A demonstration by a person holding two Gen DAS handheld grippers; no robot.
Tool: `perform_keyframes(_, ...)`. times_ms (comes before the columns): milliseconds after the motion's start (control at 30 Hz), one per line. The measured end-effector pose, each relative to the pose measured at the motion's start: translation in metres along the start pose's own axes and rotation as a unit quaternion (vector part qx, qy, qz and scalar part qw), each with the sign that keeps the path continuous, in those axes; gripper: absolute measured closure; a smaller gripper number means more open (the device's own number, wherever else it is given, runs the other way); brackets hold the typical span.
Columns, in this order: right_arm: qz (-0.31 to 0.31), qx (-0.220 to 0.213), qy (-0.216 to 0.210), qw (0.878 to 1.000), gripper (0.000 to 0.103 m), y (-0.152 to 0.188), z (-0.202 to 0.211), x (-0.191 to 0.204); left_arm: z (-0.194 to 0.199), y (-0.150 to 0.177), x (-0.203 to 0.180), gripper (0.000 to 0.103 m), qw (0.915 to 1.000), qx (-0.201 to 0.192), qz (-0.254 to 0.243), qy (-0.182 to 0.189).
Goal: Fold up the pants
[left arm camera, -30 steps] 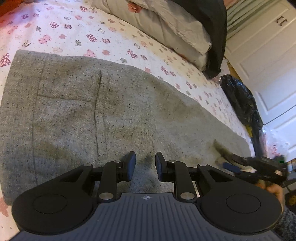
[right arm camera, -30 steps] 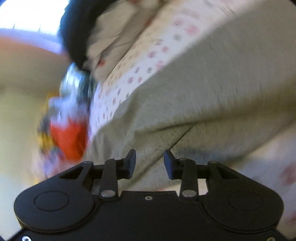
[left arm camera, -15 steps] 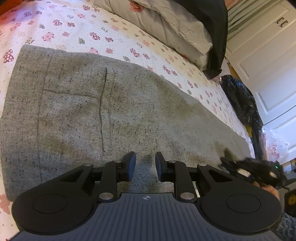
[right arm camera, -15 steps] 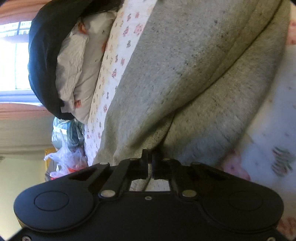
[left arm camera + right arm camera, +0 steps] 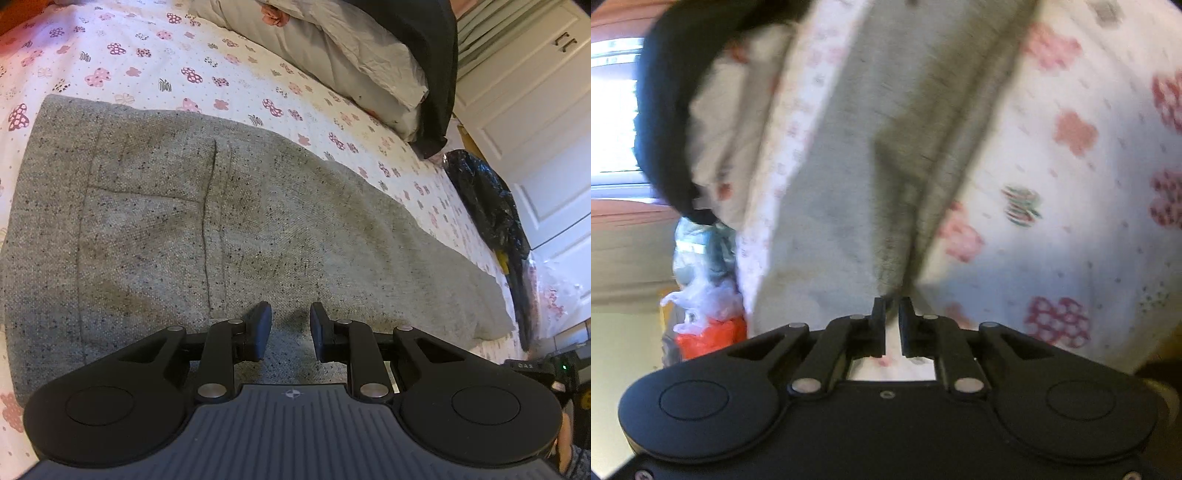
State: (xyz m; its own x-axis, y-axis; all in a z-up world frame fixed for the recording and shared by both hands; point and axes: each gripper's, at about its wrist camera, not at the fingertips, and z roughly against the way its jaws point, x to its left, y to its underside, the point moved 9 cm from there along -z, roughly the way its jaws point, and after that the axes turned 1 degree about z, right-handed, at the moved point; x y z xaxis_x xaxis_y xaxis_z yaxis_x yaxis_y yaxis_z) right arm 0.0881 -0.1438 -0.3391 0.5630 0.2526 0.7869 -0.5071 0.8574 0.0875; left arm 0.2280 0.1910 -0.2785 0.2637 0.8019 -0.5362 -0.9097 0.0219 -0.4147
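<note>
Grey speckled pants [image 5: 229,229] lie flat on a flower-print bed sheet [image 5: 155,55], waistband to the left, legs running to the right. My left gripper [image 5: 290,325] is open and empty, hovering over the near edge of the pants at the thigh. My right gripper [image 5: 892,310] is nearly shut, pinching the hem end of the grey pants [image 5: 857,184], which stretch away from its fingers in a lifted fold. The right wrist view is blurred by motion. The right gripper's body also shows at the lower right of the left wrist view [image 5: 543,369].
Pillows [image 5: 351,48] and a dark cloth [image 5: 432,74] lie along the far side of the bed. A black plastic bag [image 5: 487,206] sits beside the bed's right end, near white doors [image 5: 535,92]. An orange item and plastic bags [image 5: 709,317] stand beside the bed.
My right gripper closed on the pants' hem and has pulled it up and back, moving out toward the lower right in the left wrist view. My left gripper rose slightly, still open.
</note>
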Motion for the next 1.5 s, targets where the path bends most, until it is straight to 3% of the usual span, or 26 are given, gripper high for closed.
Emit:
perform_keyframes(67, 0.004, -0.008, -0.006, 1.000, 0.059, 0.004, 0.005, -0.002, 0.001, 0.000, -0.001, 0.081, 1.0000, 0.000, -0.002, 0.001)
perform_keyframes(133, 0.055, -0.015, -0.020, 0.998, 0.047, 0.014, 0.010, 0.010, 0.001, 0.001, -0.002, 0.081, 1.0000, 0.001, -0.003, 0.003)
perform_keyframes(233, 0.110, 0.037, -0.069, 0.991, 0.048, 0.043, -0.007, 0.039, 0.002, 0.002, 0.000, 0.081, 1.0000, 0.002, -0.005, -0.001)
perform_keyframes(367, 0.175, 0.066, -0.069, 0.980, 0.055, 0.060, -0.042, 0.080, 0.002, 0.005, 0.004, 0.081, 0.9999, 0.007, -0.006, -0.009)
perform_keyframes(433, 0.230, 0.070, -0.067, 0.968, 0.057, 0.062, -0.056, 0.111, 0.003, 0.007, 0.006, 0.081, 0.9999, 0.011, -0.004, -0.008)
perform_keyframes(533, 0.357, 0.032, -0.029, 0.933, 0.054, 0.052, -0.070, 0.163, 0.007, 0.008, 0.008, 0.081, 0.9999, 0.010, -0.002, -0.005)
perform_keyframes(633, 0.500, 0.016, 0.021, 0.866, 0.047, 0.024, -0.103, 0.219, 0.008, 0.010, 0.008, 0.081, 1.0000, 0.007, -0.001, -0.006)
perform_keyframes(700, 0.561, 0.055, 0.065, 0.823, 0.047, 0.003, -0.137, 0.245, 0.009, 0.010, 0.009, 0.081, 1.0000, 0.003, 0.004, -0.006)
perform_keyframes(800, 0.597, 0.093, 0.104, 0.790, 0.047, -0.025, -0.181, 0.264, 0.009, 0.011, 0.010, 0.081, 1.0000, 0.000, 0.010, -0.002)
perform_keyframes(933, 0.598, 0.151, 0.127, 0.777, 0.047, -0.046, -0.224, 0.253, 0.011, 0.012, 0.014, 0.081, 0.9997, -0.003, 0.021, 0.007)
perform_keyframes(1067, 0.566, 0.217, 0.103, 0.788, 0.047, -0.050, -0.247, 0.237, 0.013, 0.014, 0.017, 0.081, 0.9995, -0.007, 0.027, 0.014)
perform_keyframes(1133, 0.553, 0.241, 0.071, 0.794, 0.047, -0.049, -0.251, 0.241, 0.014, 0.015, 0.019, 0.081, 0.9994, -0.008, 0.029, 0.018)
perform_keyframes(1233, 0.532, 0.293, 0.034, 0.794, 0.048, -0.044, -0.255, 0.242, 0.015, 0.016, 0.022, 0.081, 0.9991, -0.010, 0.033, 0.024)
perform_keyframes(1300, 0.540, 0.306, 0.042, 0.783, 0.060, -0.043, -0.259, 0.238, 0.014, 0.015, 0.024, 0.081, 0.9991, -0.010, 0.034, 0.025)
perform_keyframes(1333, 0.546, 0.307, 0.046, 0.778, 0.087, -0.044, -0.261, 0.237, 0.015, 0.015, 0.024, 0.081, 0.9990, -0.010, 0.034, 0.025)
perform_keyframes(1367, 0.548, 0.310, 0.046, 0.776, 0.092, -0.044, -0.262, 0.238, 0.015, 0.015, 0.025, 0.081, 0.9991, -0.010, 0.034, 0.025)
perform_keyframes(1467, 0.553, 0.317, 0.035, 0.770, 0.095, -0.046, -0.258, 0.244, 0.015, 0.016, 0.026, 0.081, 0.9992, -0.011, 0.032, 0.022)
perform_keyframes(1500, 0.553, 0.308, 0.030, 0.774, 0.095, -0.050, -0.256, 0.250, 0.015, 0.016, 0.026, 0.081, 0.9991, -0.011, 0.033, 0.022)
